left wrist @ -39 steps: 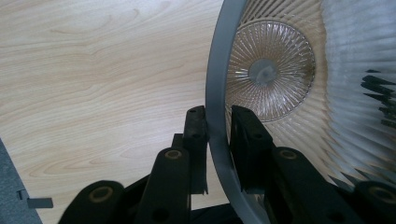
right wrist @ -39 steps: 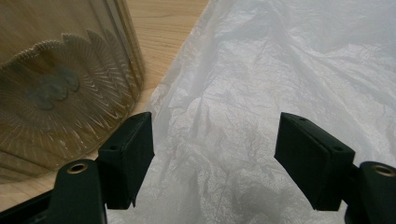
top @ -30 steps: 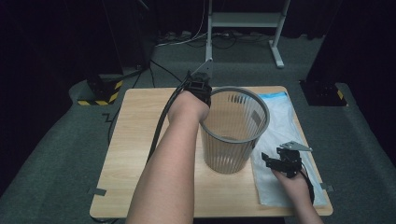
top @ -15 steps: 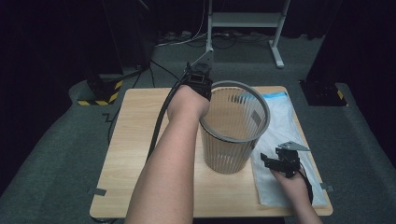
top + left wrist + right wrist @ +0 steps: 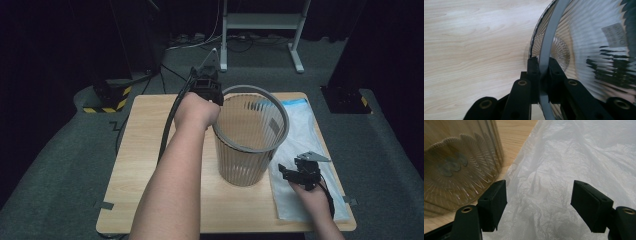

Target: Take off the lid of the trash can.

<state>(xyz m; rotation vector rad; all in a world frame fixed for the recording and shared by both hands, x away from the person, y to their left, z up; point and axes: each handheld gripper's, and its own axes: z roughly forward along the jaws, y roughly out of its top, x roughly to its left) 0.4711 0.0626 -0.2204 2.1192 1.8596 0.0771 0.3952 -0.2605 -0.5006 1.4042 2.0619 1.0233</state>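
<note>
Meanwhile left claw [image 5: 540, 72] clamps grey rim of ribbed translucent bin [image 5: 248, 150]; right claw [image 5: 537, 205] spread over crinkled plastic bag [image 5: 564, 170].

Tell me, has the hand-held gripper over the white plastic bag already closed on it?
No: that hand-held gripper has its jaws wide apart above the plastic bag, pinching nothing.

One ribbed bin [image 5: 250, 140], one plastic bag [image 5: 305, 150], seemingly single, one table [image 5: 145, 150].

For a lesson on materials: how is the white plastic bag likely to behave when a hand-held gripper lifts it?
The plastic bag looks thin and crinkled, so it would probably drape limply. Translucent film suggests it is very light. Lying flat on the table, it may slide or bunch rather than lift cleanly.
</note>
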